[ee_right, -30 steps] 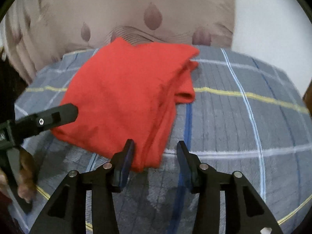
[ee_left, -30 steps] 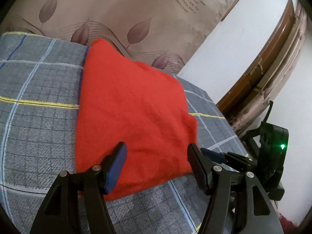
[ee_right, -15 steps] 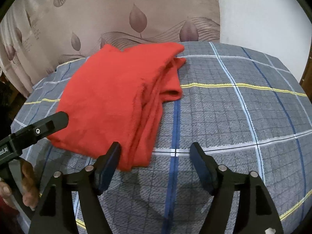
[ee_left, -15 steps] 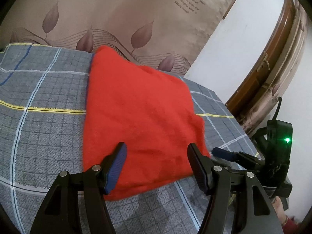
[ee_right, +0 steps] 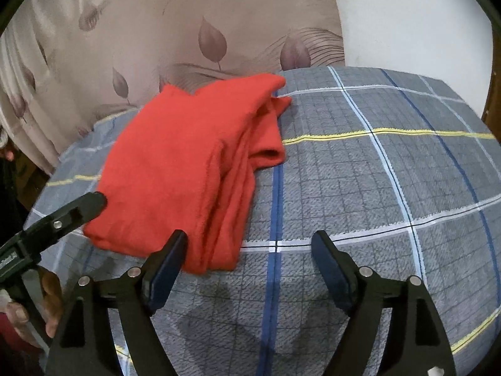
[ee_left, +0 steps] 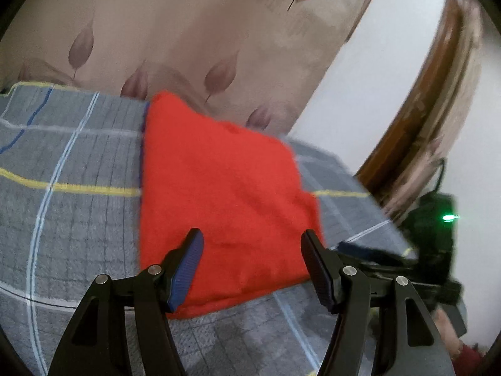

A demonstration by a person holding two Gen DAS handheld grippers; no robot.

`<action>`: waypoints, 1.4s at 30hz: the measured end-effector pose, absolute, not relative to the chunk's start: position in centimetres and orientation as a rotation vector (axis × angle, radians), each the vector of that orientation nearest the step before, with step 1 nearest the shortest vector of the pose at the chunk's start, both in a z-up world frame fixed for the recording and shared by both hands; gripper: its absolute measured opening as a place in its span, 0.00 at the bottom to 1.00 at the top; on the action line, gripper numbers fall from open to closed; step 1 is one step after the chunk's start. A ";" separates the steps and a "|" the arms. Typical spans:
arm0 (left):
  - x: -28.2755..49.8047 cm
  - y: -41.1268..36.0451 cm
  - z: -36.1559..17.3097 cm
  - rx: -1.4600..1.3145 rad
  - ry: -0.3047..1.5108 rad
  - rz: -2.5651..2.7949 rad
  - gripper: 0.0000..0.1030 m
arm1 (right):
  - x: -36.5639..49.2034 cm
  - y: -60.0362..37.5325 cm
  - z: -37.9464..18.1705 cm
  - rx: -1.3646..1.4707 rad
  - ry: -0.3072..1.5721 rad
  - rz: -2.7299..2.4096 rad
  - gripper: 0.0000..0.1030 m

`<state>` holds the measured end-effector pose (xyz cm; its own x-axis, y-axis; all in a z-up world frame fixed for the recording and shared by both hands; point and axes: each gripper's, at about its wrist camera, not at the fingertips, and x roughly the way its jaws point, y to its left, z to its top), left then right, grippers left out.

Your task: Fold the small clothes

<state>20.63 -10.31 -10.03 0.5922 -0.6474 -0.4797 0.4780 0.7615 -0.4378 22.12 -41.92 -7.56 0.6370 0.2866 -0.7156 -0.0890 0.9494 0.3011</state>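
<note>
A folded red garment [ee_left: 225, 194] lies flat on a grey plaid blanket [ee_left: 62, 188]. My left gripper [ee_left: 252, 238] hovers open over the garment's near edge, its pads apart from the fabric. In the right wrist view the garment [ee_right: 188, 169] shows stacked layers along its right side. My right gripper [ee_right: 249, 238] is at its near corner, jaws opening, left pad beside the fabric's edge and nothing pinched. One finger of the left gripper [ee_right: 81, 210] reaches the garment's left corner.
A beige leaf-print curtain [ee_left: 188, 47] hangs behind the blanket's far edge. A white wall and a wooden door frame [ee_left: 422, 109] stand to the right. The blanket [ee_right: 375, 172] stretches wide to the right of the garment. A hand [ee_right: 50, 313] holds the left tool.
The right jaws have spread wide and no longer straddle the garment's near corner. The left gripper has stayed over the near edge, its view tilting slightly.
</note>
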 end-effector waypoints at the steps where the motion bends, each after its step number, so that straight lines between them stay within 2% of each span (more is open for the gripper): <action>1: 20.4 -9.7 -9.6 -0.281 0.646 -0.679 0.70 | 22.1 -42.3 -7.5 0.279 0.856 0.233 0.77; 3: 20.8 -8.4 -8.7 -0.275 0.640 -0.671 0.77 | 22.2 -43.0 -7.4 0.338 0.852 0.272 0.77; 8: 25.1 -3.7 -7.8 -0.396 0.702 -0.698 0.78 | 23.4 -44.2 -7.7 0.452 0.876 0.354 0.77; 11: 29.1 -2.2 -9.1 -0.521 0.837 -0.772 0.78 | 24.7 -44.5 -8.0 0.500 0.897 0.390 0.77; 20: 35.0 -4.8 -12.3 -0.551 1.016 -0.910 0.78 | 30.3 -43.9 -8.1 0.518 0.962 0.492 0.77; 24: 37.0 -4.3 -13.2 -0.635 1.020 -0.920 0.78 | 32.5 -46.2 -7.0 0.461 0.941 0.442 0.77; 28: 38.7 -4.4 -13.5 -0.696 1.023 -0.961 0.78 | 35.5 -47.7 -8.5 0.559 1.012 0.511 0.78; 34: 39.6 -6.4 -13.4 -0.601 1.052 -1.007 0.78 | 37.7 -43.7 -9.1 0.541 1.030 0.691 0.80; 42: 39.8 -6.7 -13.7 -0.671 1.047 -1.056 0.78 | 38.1 -41.7 -9.4 0.550 1.005 0.808 0.79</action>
<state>39.84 -6.68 -13.70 0.1188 -0.9259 -0.3585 0.3656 0.3765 -0.8512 38.10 -41.74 -9.37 0.2957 0.8025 -0.5182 -0.3341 0.5951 0.7309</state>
